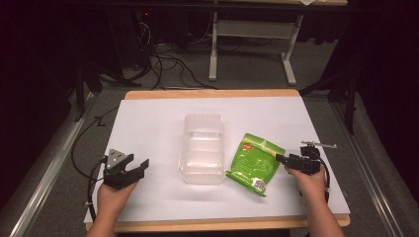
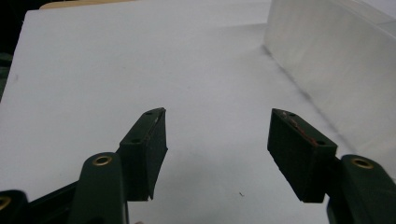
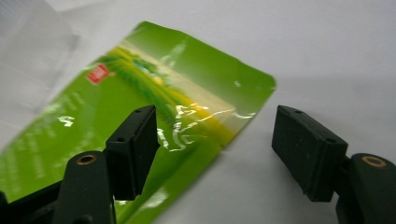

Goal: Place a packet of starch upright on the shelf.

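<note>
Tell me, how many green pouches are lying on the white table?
1. The green pouch lies flat on the white table, right of the clear plastic container, just ahead of the right gripper.

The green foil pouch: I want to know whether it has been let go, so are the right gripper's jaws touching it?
Apart. In the right gripper view the right gripper stands open above the green foil pouch, pressing nothing.

A recording lab or test room: a wooden table [image 1: 212, 94] under a white sheet [image 1: 158, 123] stands on grey carpet [image 1: 247, 69], ringed by dark curtains [image 1: 390, 74], loose cables [image 1: 168, 64] and a white desk frame [image 1: 252, 34] behind.
</note>
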`<state>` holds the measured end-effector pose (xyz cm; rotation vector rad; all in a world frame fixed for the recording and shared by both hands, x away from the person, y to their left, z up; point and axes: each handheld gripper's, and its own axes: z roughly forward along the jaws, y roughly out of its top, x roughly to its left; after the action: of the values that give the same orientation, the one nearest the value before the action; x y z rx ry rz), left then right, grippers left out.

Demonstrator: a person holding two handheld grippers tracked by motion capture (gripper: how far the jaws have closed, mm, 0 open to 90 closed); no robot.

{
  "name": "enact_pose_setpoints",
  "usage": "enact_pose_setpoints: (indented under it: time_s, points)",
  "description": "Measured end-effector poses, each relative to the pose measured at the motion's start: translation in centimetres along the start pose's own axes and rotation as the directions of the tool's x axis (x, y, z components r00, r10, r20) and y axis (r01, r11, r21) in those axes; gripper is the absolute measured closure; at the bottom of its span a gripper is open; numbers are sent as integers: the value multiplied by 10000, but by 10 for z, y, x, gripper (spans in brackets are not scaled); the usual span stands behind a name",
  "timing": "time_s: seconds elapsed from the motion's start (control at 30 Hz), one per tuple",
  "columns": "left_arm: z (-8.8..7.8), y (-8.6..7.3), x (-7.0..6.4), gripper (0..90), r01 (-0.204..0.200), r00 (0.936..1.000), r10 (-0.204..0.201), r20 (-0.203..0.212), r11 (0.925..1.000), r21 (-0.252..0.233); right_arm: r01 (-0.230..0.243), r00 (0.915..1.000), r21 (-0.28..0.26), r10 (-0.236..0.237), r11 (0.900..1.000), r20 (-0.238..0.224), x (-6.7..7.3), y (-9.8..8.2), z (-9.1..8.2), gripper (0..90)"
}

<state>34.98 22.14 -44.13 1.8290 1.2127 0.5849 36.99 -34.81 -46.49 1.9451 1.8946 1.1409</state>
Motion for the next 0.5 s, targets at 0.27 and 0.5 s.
enact_pose_setpoints:
  time_s: [0.27, 0.5]
  points:
    - [1, 0, -2, 380, -91, 10000, 91, 1, 9999, 61, -292, 9992, 183, 297, 9994, -265, 10, 0, 13, 187]
    - [1, 0, -1, 380, -89, 10000, 89, -3, 9999, 93, 299, 9994, 262, -303, 9992, 176, 30, 2, 26, 188]
